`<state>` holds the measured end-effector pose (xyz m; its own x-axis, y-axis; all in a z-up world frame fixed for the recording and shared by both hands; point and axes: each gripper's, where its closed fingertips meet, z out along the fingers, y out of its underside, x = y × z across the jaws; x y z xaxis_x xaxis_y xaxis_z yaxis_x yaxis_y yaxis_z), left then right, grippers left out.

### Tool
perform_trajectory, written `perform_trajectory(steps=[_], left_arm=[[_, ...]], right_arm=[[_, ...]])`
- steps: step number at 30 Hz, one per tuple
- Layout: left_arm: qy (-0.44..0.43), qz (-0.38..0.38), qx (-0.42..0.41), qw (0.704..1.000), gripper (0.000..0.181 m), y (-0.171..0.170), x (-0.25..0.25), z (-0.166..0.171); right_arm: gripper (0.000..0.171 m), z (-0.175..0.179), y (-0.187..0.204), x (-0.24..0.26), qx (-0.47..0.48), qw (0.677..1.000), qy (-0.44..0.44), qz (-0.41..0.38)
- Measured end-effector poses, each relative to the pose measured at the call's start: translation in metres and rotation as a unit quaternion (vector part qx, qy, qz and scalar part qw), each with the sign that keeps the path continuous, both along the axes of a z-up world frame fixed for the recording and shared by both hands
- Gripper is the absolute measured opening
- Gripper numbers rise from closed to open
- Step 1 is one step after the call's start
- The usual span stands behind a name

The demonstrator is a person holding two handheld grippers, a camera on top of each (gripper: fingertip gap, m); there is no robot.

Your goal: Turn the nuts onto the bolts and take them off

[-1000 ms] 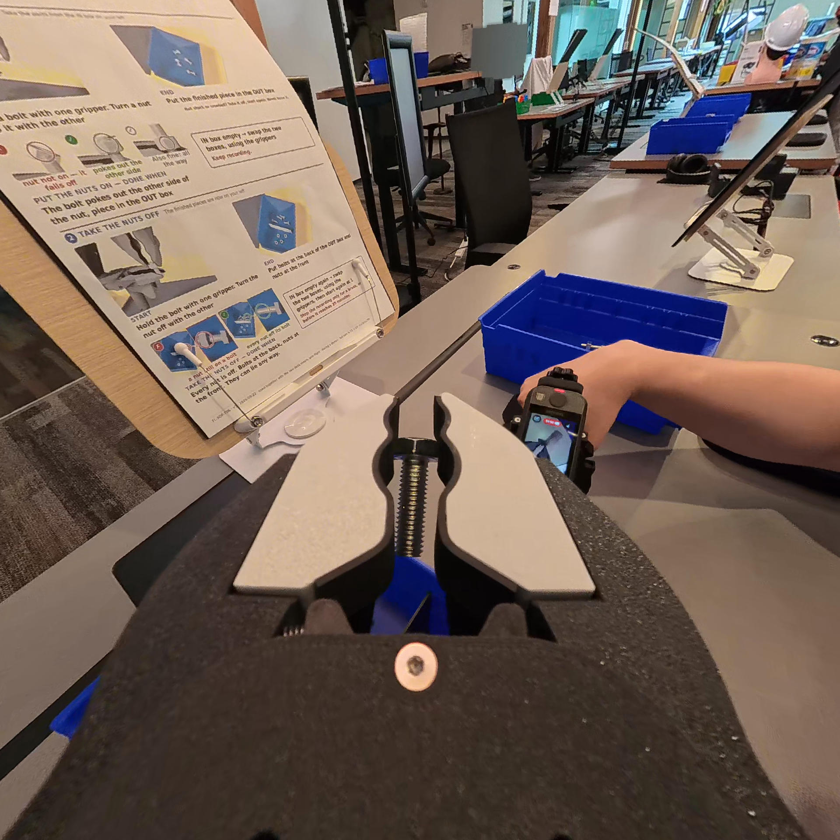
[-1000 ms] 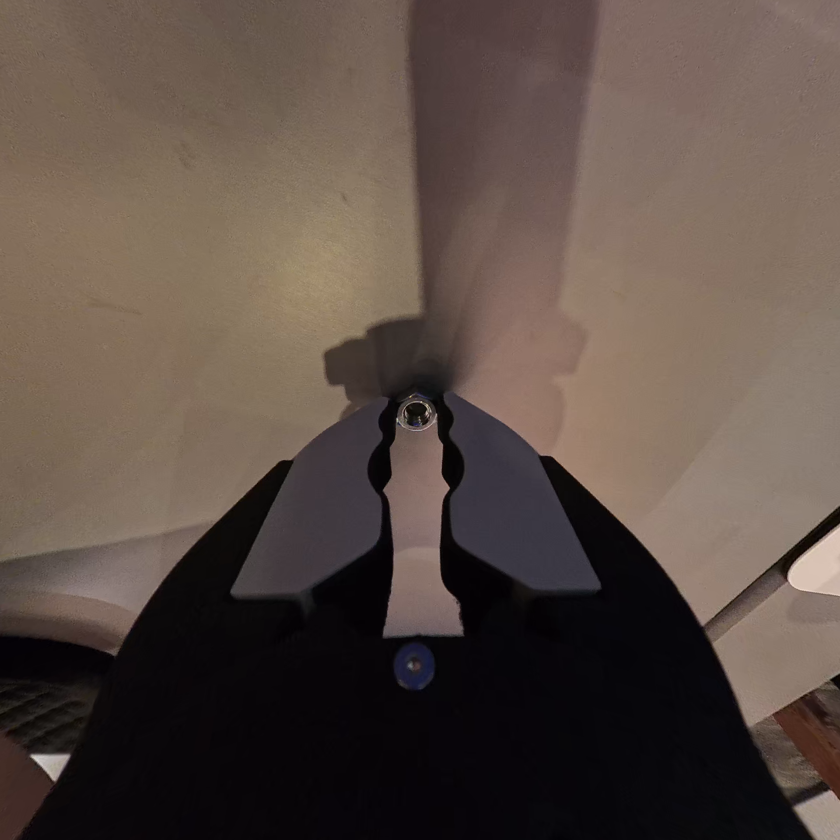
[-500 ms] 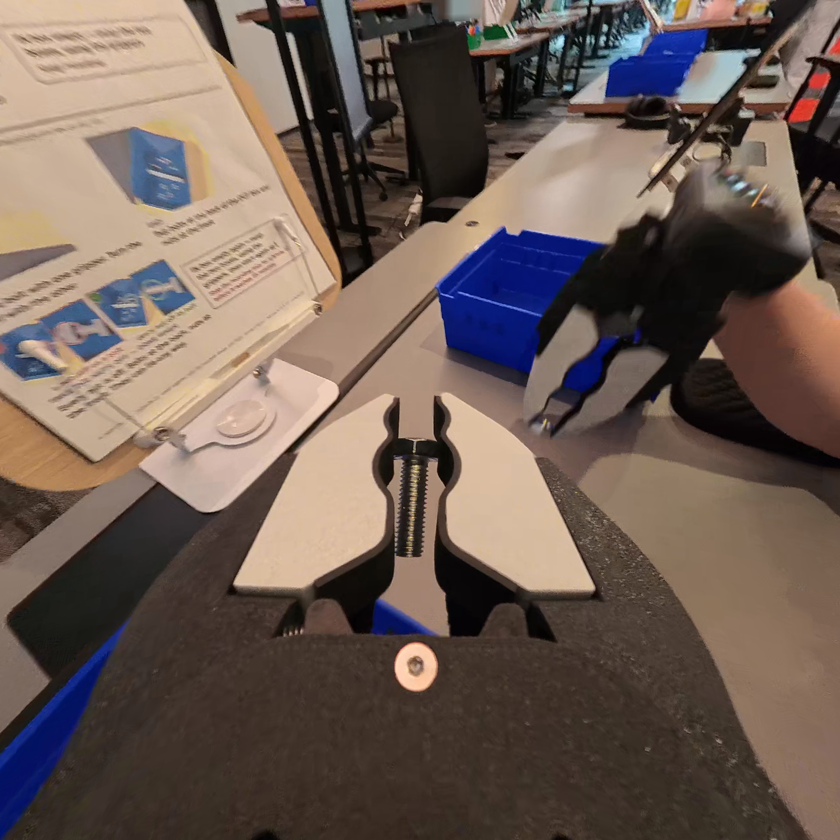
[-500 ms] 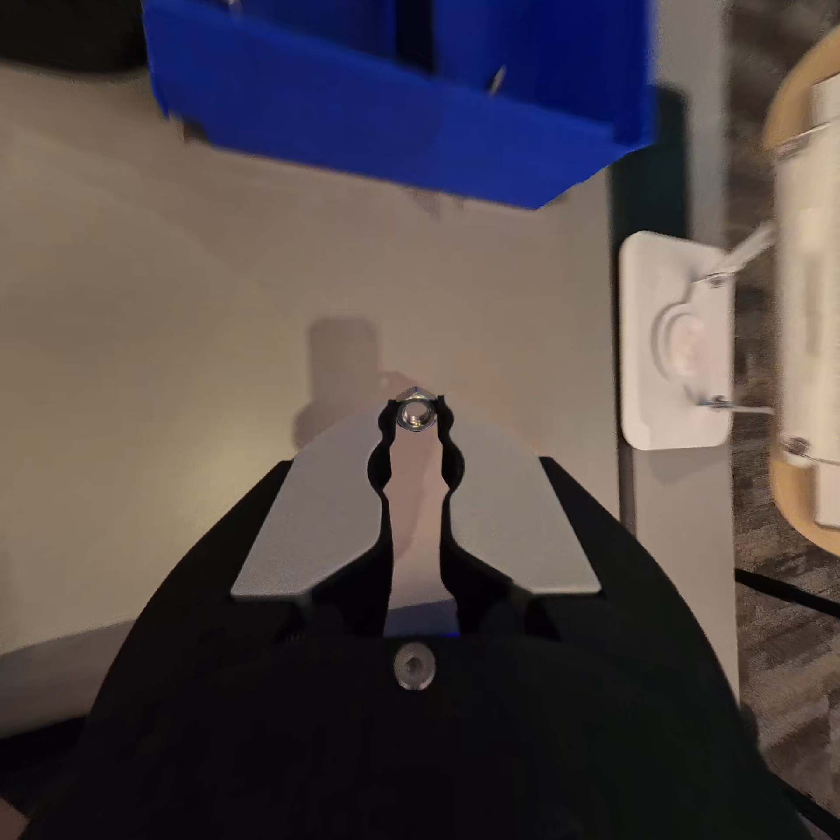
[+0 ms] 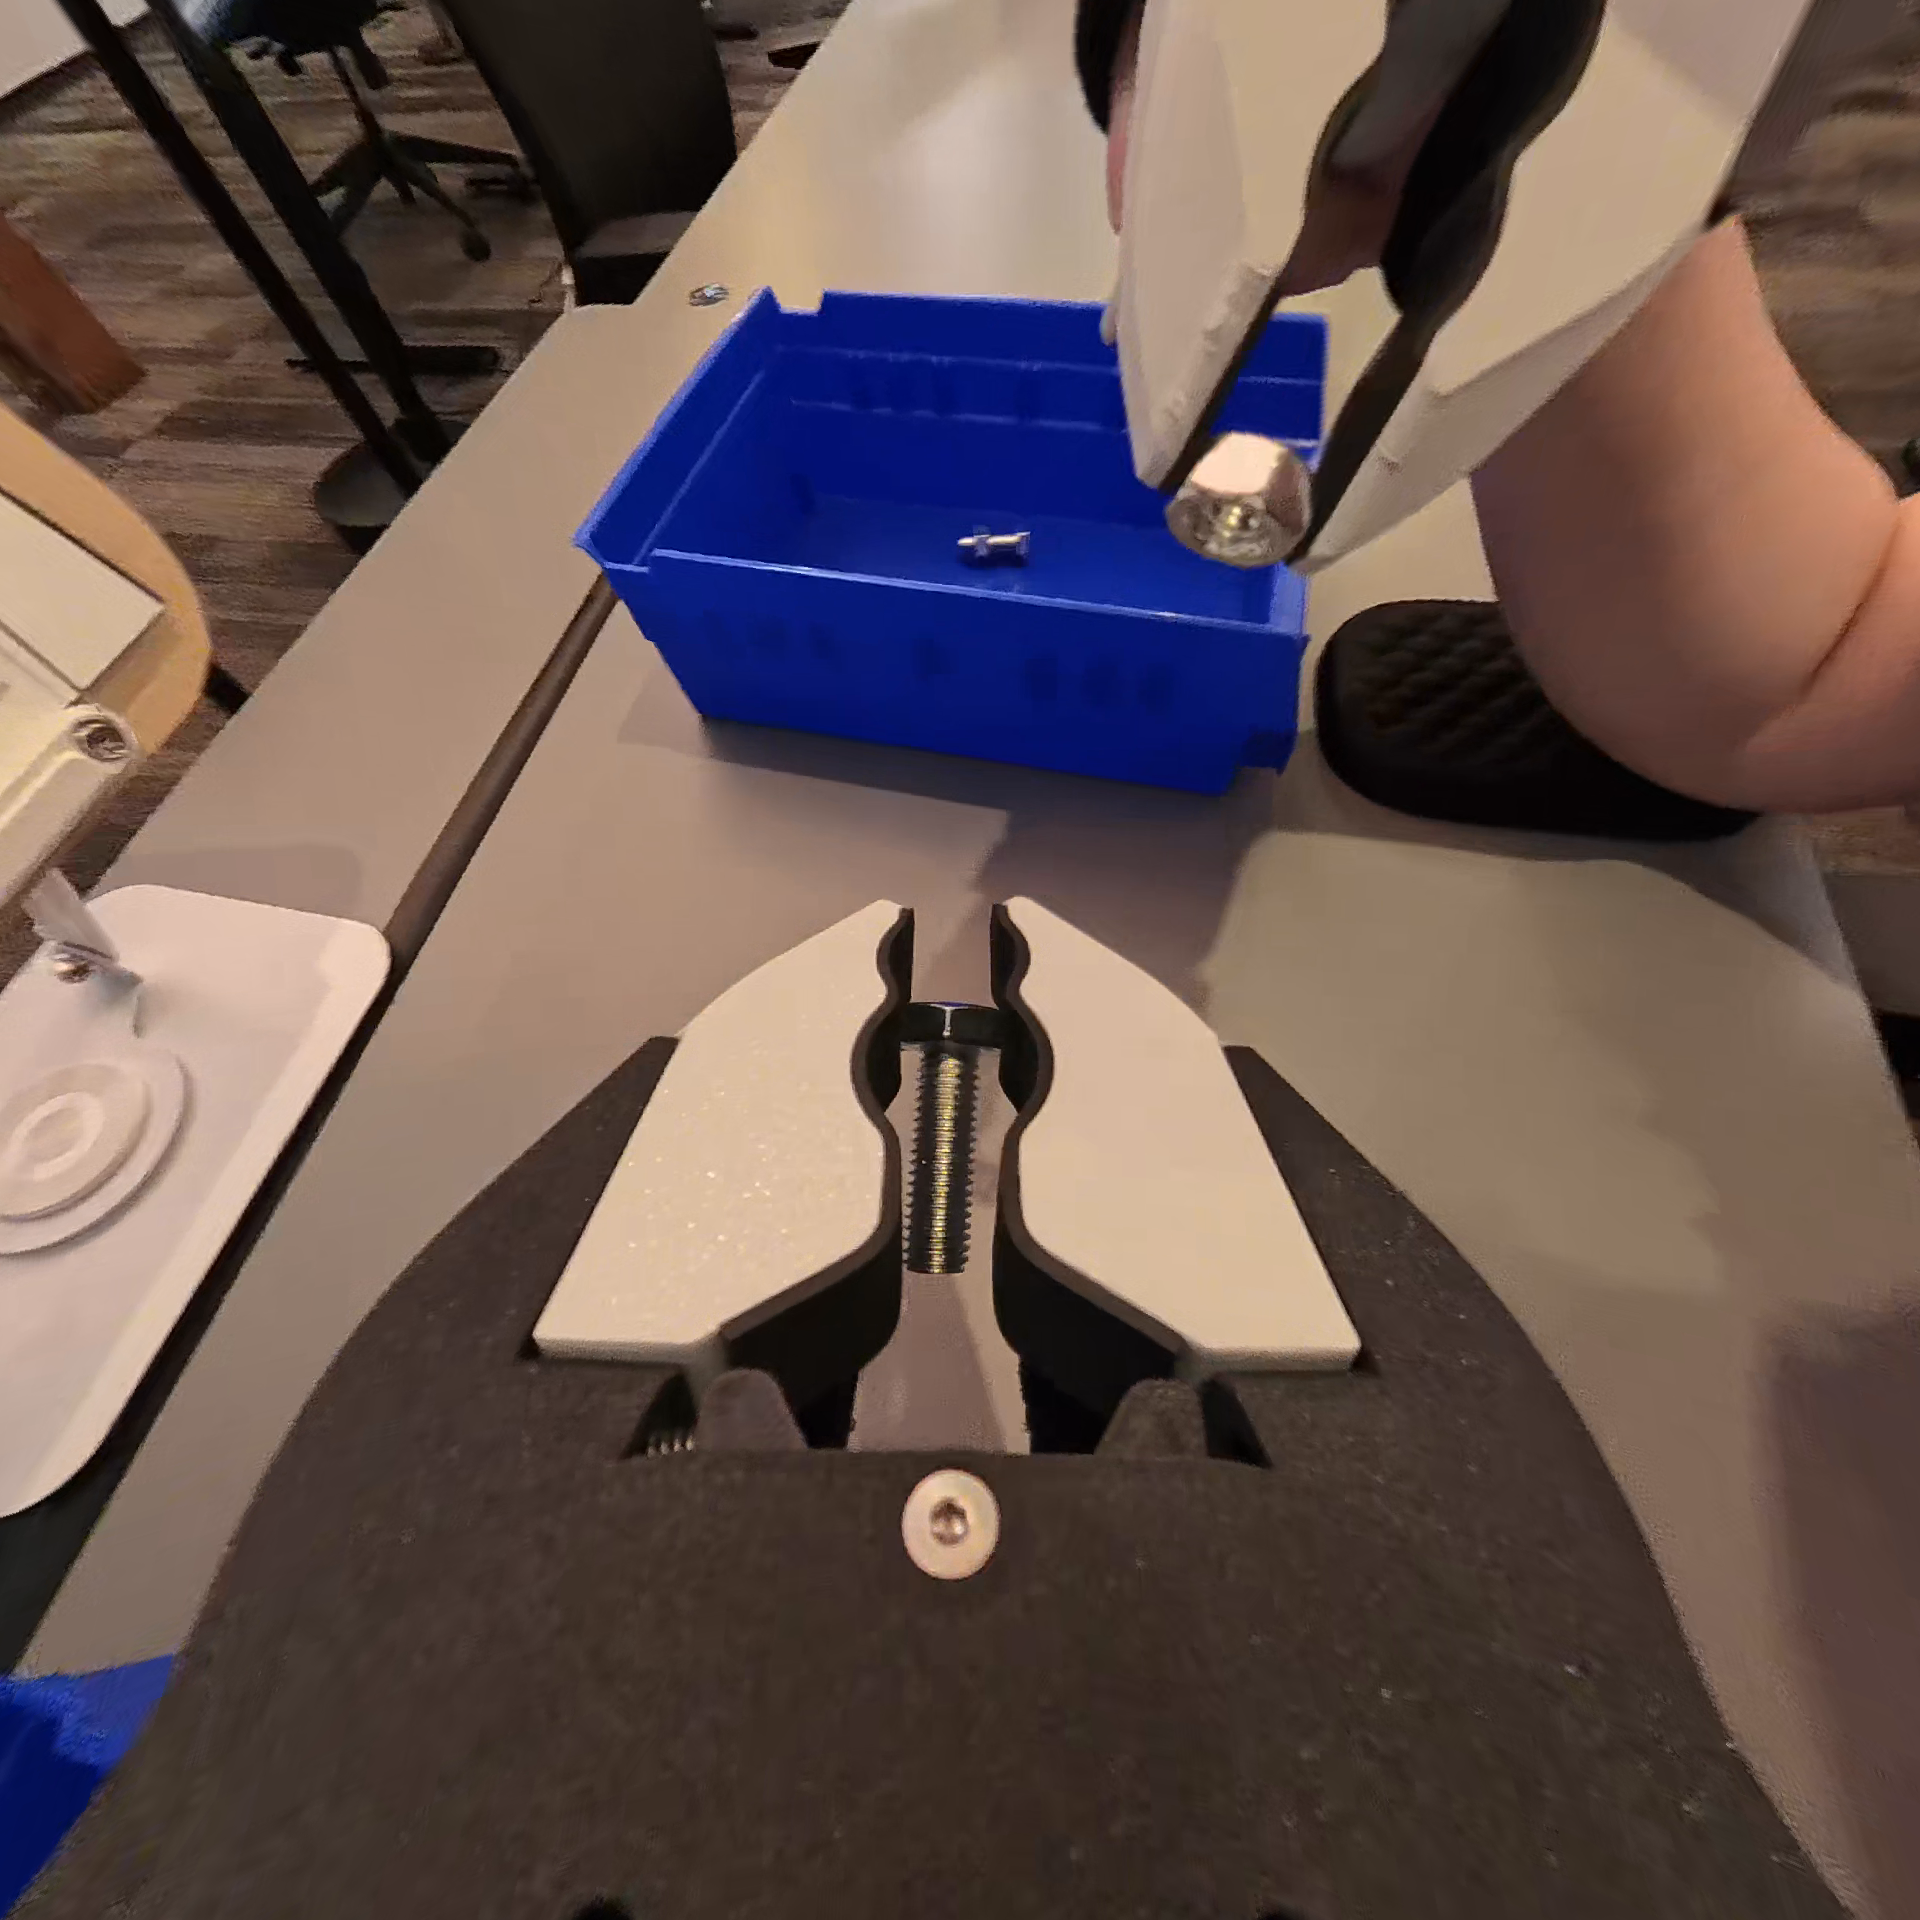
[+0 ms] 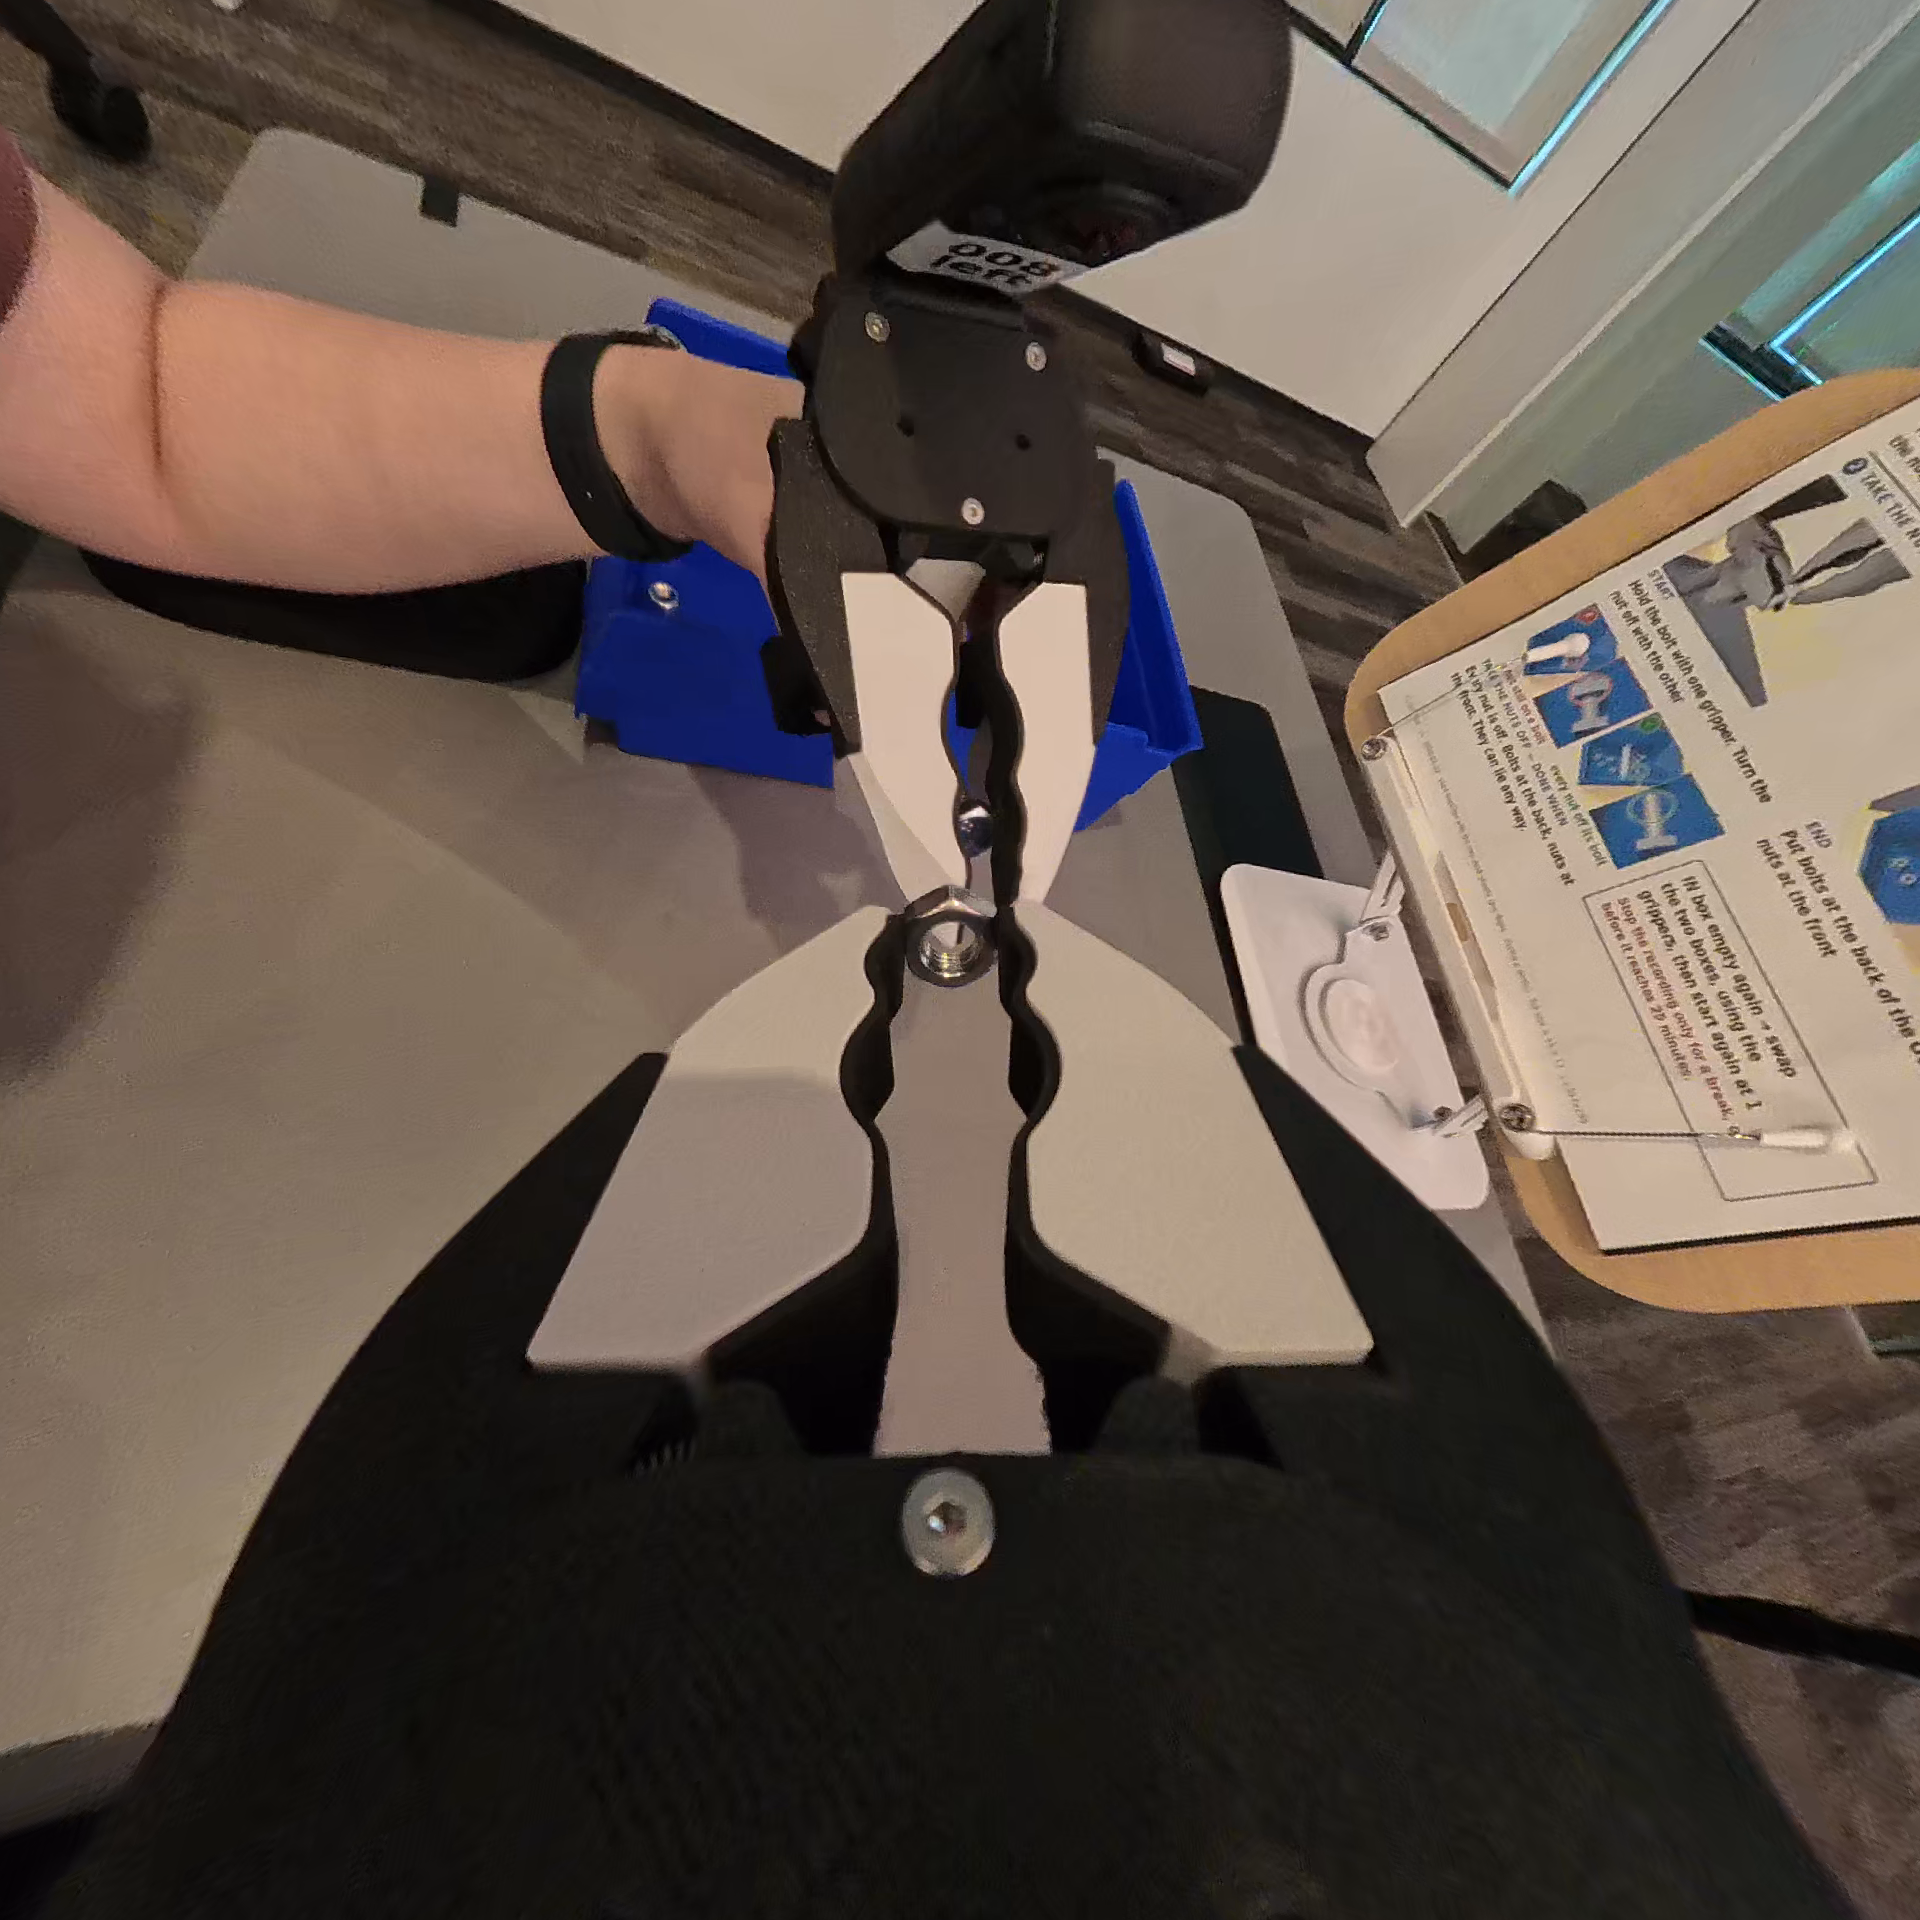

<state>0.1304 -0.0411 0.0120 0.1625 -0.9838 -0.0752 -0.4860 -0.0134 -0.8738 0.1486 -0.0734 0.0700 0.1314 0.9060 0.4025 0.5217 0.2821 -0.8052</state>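
The left tongs are clamped on a hex bolt. Its dark head sits in the notch near the fingertips, and its threaded shank runs back along the gap between the fingers towards the tongs' body, so the free end of the thread points away from the tips. The right tongs are closed on a steel hex nut, pinched by its flats at the very tips, with the bore facing out along the fingers.

In the right wrist view the two pairs of tongs meet nose to nose above the grey surface, the nut just beside the left tongs' tips. The nut's bore and the bolt's long axis look roughly in line, but the nut faces the head end, not the thread end. Mating them probably needs one tool re-angled. Behind, a blue bin holds one small assembled bolt.
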Motion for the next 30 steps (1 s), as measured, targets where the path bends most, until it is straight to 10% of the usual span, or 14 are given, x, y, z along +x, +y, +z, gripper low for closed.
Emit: perform_trajectory(steps=[15, 30], left_arm=[[0.015, 0.079, 0.018, 0.997, 0.013, 0.027, -0.017, -0.001], [0.009, 0.088, 0.085, 0.992, 0.013, 0.024, -0.038, 0.026]], right_arm=[[0.018, -0.006, 0.063, 0.005, 0.062, 0.964, -0.053, -0.254], [0.018, -0.005, 0.047, -0.005, 0.027, 0.987, -0.012, -0.156]])
